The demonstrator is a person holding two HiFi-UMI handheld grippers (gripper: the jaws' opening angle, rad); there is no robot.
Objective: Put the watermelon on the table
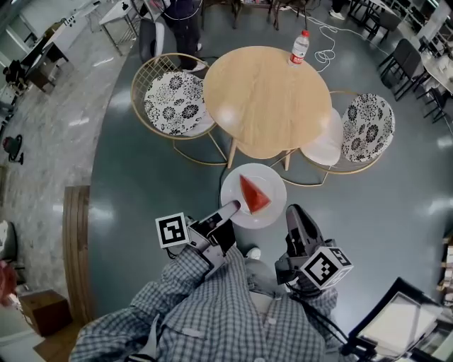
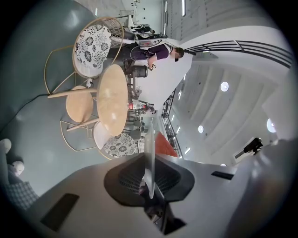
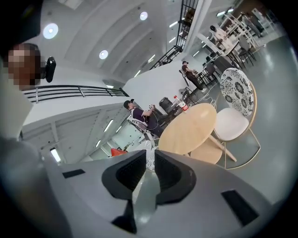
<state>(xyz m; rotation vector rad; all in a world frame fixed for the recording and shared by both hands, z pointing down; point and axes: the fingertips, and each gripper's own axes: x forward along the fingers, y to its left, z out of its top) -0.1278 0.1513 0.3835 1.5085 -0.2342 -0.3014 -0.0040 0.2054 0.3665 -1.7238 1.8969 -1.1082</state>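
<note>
A red wedge of watermelon [image 1: 255, 194] lies on a white plate [image 1: 265, 178] held in the air just short of the round wooden table [image 1: 265, 99]. My left gripper [image 1: 232, 207] is shut on the plate's left rim. My right gripper [image 1: 291, 212] is shut on its right rim. The left gripper view has the plate [image 2: 149, 139] edge-on between the jaws, the watermelon [image 2: 165, 145] behind it and the table [image 2: 111, 98] ahead. In the right gripper view the plate's rim [image 3: 146, 190] sits between the jaws, and the table [image 3: 188, 130] lies beyond.
A water bottle [image 1: 300, 47] stands at the table's far edge. Patterned-cushion wire chairs flank the table at the left [image 1: 173, 102] and right [image 1: 368, 127], with a white stool [image 1: 327, 141] near the right one. A person [image 1: 180, 21] is behind the table. A wooden bench [image 1: 76, 247] stands at the left.
</note>
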